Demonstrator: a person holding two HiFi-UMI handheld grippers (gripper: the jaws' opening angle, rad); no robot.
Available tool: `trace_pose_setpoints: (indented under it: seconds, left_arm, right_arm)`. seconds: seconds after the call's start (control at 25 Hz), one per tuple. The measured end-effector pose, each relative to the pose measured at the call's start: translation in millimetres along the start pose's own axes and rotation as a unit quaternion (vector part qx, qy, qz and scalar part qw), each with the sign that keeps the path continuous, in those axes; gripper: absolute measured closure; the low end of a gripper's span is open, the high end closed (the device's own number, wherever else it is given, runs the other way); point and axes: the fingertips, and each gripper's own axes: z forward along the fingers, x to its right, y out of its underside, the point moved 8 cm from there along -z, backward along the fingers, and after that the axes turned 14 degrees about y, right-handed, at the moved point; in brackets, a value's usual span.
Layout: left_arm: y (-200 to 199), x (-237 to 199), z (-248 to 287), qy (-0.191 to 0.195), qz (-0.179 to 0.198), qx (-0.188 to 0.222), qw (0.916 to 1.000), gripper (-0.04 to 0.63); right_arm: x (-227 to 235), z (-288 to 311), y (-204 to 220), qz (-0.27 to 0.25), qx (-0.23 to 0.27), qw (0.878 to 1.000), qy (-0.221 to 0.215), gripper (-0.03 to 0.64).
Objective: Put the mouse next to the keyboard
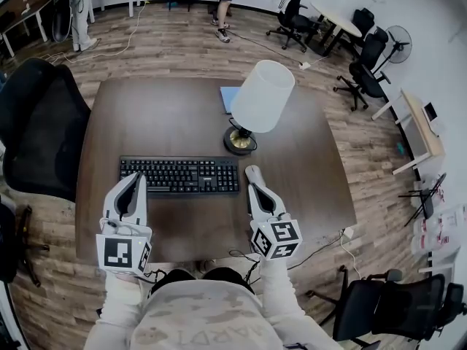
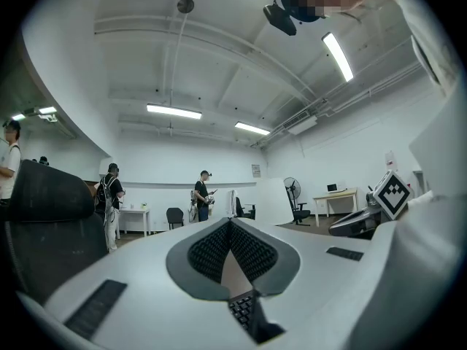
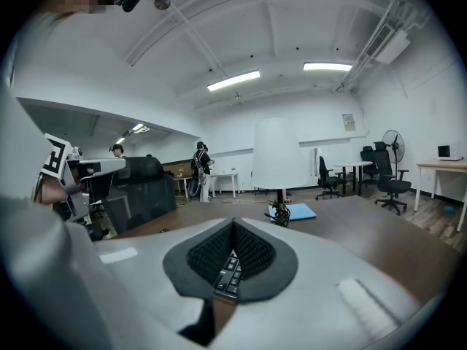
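A black keyboard (image 1: 179,175) lies across the middle of the dark wooden table (image 1: 160,115). No mouse shows in any view. My left gripper (image 1: 136,176) is shut and empty, its tip over the keyboard's left end. My right gripper (image 1: 252,170) is also shut and empty, its tip just past the keyboard's right end. In the left gripper view the pads (image 2: 211,250) meet, and keyboard keys (image 2: 241,308) show through the gap below them. The right gripper view has its pads (image 3: 252,250) touching above a slice of keyboard (image 3: 228,272).
A lamp with a white shade (image 1: 261,97) and round base (image 1: 240,143) stands behind the keyboard's right end. A flat blue sheet (image 1: 228,97) lies past it. A black office chair (image 1: 36,122) is at the table's left. More chairs, desks and people are farther back.
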Motion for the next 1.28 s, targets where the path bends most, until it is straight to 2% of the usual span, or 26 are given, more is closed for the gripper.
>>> trace_pose_setpoints:
  seconds: [0.8,1.28]
  left_arm:
    - [-9.5,10.6,-30.6,0.008,0.006,0.010,0.9999,0.589]
    - [-16.5,13.5,-43.8,0.006,0.011,0.018,0.9998,0.589]
  right_arm:
    - [-25.6,-49.7,-50.7,-0.011,0.087,0.996,0.002,0.607]
    - [-36.8,-68.9,-68.9,-0.024,0.122,0.992,-0.003,0.607]
